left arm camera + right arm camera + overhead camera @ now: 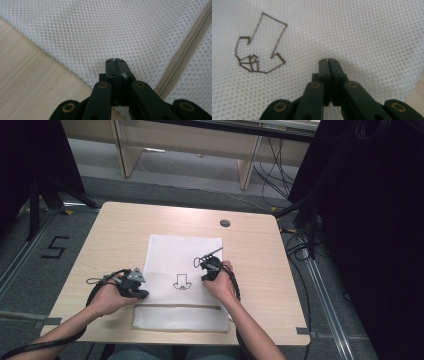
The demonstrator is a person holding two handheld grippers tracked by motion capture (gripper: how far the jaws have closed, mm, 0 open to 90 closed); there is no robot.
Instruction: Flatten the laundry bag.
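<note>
Wooden table (115,235) | white mesh bag (172,252) flat on it | grey floor (190,182) | left tool (116,60), right tool (328,60) closed, empty

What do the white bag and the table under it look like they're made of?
The white bag looks like a soft synthetic mesh, matt, with a regular honeycomb of small holes; a beige zipper with a woven tape runs along it. The table looks like light wood-grain laminate, smooth and low-sheen, though real veneer can't be ruled out.
</note>
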